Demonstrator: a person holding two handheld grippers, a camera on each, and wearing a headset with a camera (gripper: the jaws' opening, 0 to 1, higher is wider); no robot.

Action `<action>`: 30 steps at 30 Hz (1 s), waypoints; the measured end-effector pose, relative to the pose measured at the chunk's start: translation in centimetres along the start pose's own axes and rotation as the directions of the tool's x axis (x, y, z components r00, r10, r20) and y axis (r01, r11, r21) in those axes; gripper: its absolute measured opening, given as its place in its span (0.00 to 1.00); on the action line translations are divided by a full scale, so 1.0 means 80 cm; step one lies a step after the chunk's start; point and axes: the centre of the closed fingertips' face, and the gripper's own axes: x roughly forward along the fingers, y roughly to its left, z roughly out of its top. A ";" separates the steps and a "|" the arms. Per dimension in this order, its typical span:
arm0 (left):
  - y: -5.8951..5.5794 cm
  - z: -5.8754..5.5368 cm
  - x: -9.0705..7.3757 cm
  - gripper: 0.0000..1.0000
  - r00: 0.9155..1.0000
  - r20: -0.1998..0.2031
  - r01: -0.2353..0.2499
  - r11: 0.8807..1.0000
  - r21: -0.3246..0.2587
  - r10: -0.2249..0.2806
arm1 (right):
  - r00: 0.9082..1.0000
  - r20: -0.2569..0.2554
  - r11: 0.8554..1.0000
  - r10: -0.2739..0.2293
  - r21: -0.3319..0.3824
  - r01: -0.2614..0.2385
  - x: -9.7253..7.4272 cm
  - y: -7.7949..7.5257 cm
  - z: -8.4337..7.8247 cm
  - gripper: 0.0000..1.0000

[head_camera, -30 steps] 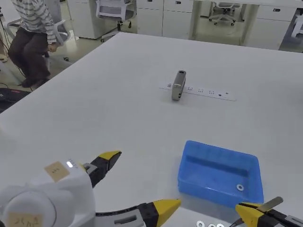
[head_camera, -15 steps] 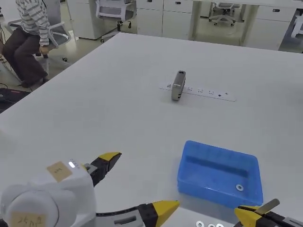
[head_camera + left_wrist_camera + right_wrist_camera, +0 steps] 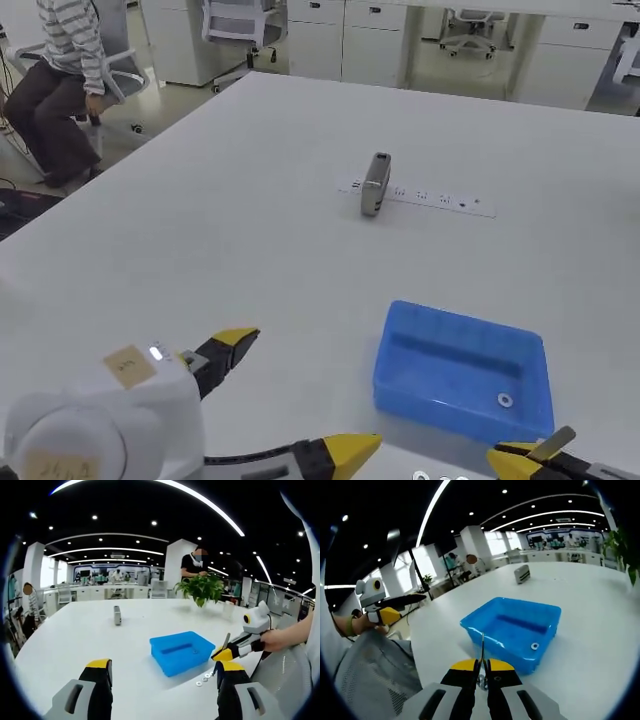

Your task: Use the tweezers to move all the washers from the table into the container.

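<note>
A blue container (image 3: 450, 350) sits on the white table, holding one washer (image 3: 504, 401). A few washers (image 3: 204, 679) lie on the table just in front of it, near the front edge. My right gripper (image 3: 520, 462) is shut on metal tweezers (image 3: 556, 439) and hovers by the container's near right corner. In the right gripper view the tweezers (image 3: 482, 647) point at the container (image 3: 490, 630) with its washer (image 3: 534, 645). My left gripper (image 3: 295, 395) stands open and holds nothing, left of the container. In the left gripper view its jaws are wide apart.
A white power strip (image 3: 430, 195) with a grey adapter (image 3: 376, 182) lies at mid-table, beyond the container. A person sits on a chair (image 3: 60, 70) at the far left, off the table. A potted plant (image 3: 200, 587) stands at the table's far end.
My right gripper with the tweezers has sunk a little toward the bottom edge of the head view. The left gripper has hardly moved. The seated person has shifted.
</note>
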 end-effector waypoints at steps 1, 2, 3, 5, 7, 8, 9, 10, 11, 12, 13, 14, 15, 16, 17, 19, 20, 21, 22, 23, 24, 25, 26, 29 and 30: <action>0.001 0.000 0.000 0.88 1.000 0.000 -0.005 1.000 -0.001 0.005 | 1.000 -0.004 1.000 0.006 -0.020 -0.006 0.001 0.004 0.000 0.04; 0.002 0.000 -0.001 0.88 1.000 0.000 -0.007 1.000 -0.002 0.007 | 1.000 -0.007 0.999 0.010 -0.031 -0.011 0.002 0.006 0.000 0.04; 0.002 0.000 -0.001 0.88 1.000 0.003 -0.009 1.000 -0.004 0.009 | 1.000 -0.012 0.999 0.017 -0.048 -0.018 0.003 0.009 -0.001 0.04; 0.002 0.000 -0.001 0.88 1.000 0.002 -0.009 1.000 -0.004 0.009 | 0.999 -0.023 0.997 0.028 -0.076 -0.030 0.005 0.015 -0.002 0.04; 0.002 0.000 -0.001 0.87 1.000 -0.002 -0.010 1.000 0.003 0.010 | 0.999 -0.039 0.992 0.031 -0.123 -0.036 0.005 0.018 -0.004 0.05; 0.003 -0.001 -0.001 0.87 1.000 -0.004 -0.010 1.000 0.004 0.010 | 0.998 -0.046 0.990 0.031 -0.135 -0.037 0.006 0.019 -0.005 0.05; 0.003 -0.001 -0.001 0.87 1.000 -0.006 -0.011 1.000 0.005 0.011 | 0.998 -0.053 0.987 0.032 -0.154 -0.040 0.006 0.020 -0.006 0.05; 0.004 -0.001 -0.001 0.87 1.000 -0.006 -0.013 1.000 0.007 0.013 | 0.997 -0.063 0.978 0.039 -0.201 -0.051 0.006 0.021 -0.007 0.04; 0.004 -0.001 -0.001 0.87 1.000 -0.004 -0.014 1.000 0.008 0.014 | 0.997 -0.069 0.974 0.039 -0.220 -0.054 0.006 0.022 -0.008 0.04; 0.004 0.000 -0.001 0.87 1.000 -0.002 -0.014 1.000 0.008 0.014 | 0.996 -0.075 0.972 0.037 -0.231 -0.054 0.006 0.023 -0.009 0.04; 0.004 0.000 -0.001 0.87 1.000 -0.002 -0.015 1.000 0.008 0.015 | 0.996 -0.077 0.969 0.034 -0.240 -0.051 0.006 0.022 -0.009 0.04; 0.005 -0.001 -0.001 0.87 1.000 -0.004 -0.016 1.000 0.010 0.016 | 0.996 -0.081 0.967 0.035 -0.249 -0.054 0.006 0.023 -0.010 0.04; 0.005 -0.001 -0.001 0.86 1.000 -0.007 -0.016 1.000 0.011 0.016 | 0.996 -0.083 0.965 0.036 -0.256 -0.056 0.007 0.023 -0.010 0.04; 0.005 -0.002 -0.001 0.86 1.000 -0.009 -0.015 1.000 0.013 0.016 | 0.996 -0.085 0.963 0.034 -0.265 -0.056 0.007 0.023 -0.010 0.03; 0.005 -0.003 -0.001 0.86 1.000 -0.011 -0.016 1.000 0.016 0.016 | 0.996 -0.087 0.961 0.033 -0.273 -0.056 0.007 0.023 -0.011 0.03; 0.004 -0.003 -0.001 0.86 1.000 -0.016 -0.015 1.000 0.021 0.016 | 0.995 -0.091 0.954 0.033 -0.295 -0.058 0.007 0.023 -0.011 0.03; 0.004 -0.004 -0.001 0.86 1.000 -0.017 -0.015 1.000 0.022 0.015 | 0.995 -0.090 0.953 0.032 -0.296 -0.058 0.008 0.022 -0.011 0.03; 0.004 -0.004 -0.001 0.86 1.000 -0.017 -0.015 1.000 0.023 0.015 | 0.996 -0.089 0.955 0.033 -0.291 -0.058 0.008 0.022 -0.011 0.03; 0.004 -0.004 -0.001 0.86 1.000 -0.018 -0.015 1.000 0.023 0.015 | 0.996 -0.083 0.961 0.034 -0.270 -0.056 0.008 0.021 -0.010 0.03; 0.004 -0.004 -0.001 0.86 1.000 -0.019 -0.015 1.000 0.024 0.016 | 0.997 -0.072 0.971 0.029 -0.234 -0.045 0.008 0.017 -0.010 0.03; 0.004 -0.004 -0.001 0.86 1.000 -0.020 -0.015 1.000 0.024 0.016 | 0.997 -0.066 0.975 0.029 -0.216 -0.043 0.007 0.015 -0.009 0.03; 0.004 -0.005 -0.001 0.85 1.000 -0.023 -0.015 1.000 0.025 0.015 | 0.998 -0.055 0.982 0.025 -0.185 -0.034 0.006 0.011 -0.009 0.03; 0.004 -0.006 -0.001 0.85 1.000 -0.027 -0.016 1.000 0.027 0.016 | 0.998 -0.053 0.985 0.021 -0.169 -0.030 0.005 0.009 -0.009 0.03; 0.003 -0.007 0.000 0.85 0.999 -0.034 -0.013 0.999 0.034 0.015 | 0.999 -0.046 0.991 0.023 -0.133 -0.029 0.003 0.006 -0.008 0.03; 0.003 -0.008 0.000 0.85 0.999 -0.036 -0.014 0.999 0.036 0.016 | 0.999 -0.040 0.993 0.022 -0.113 -0.026 0.003 0.005 -0.007 0.03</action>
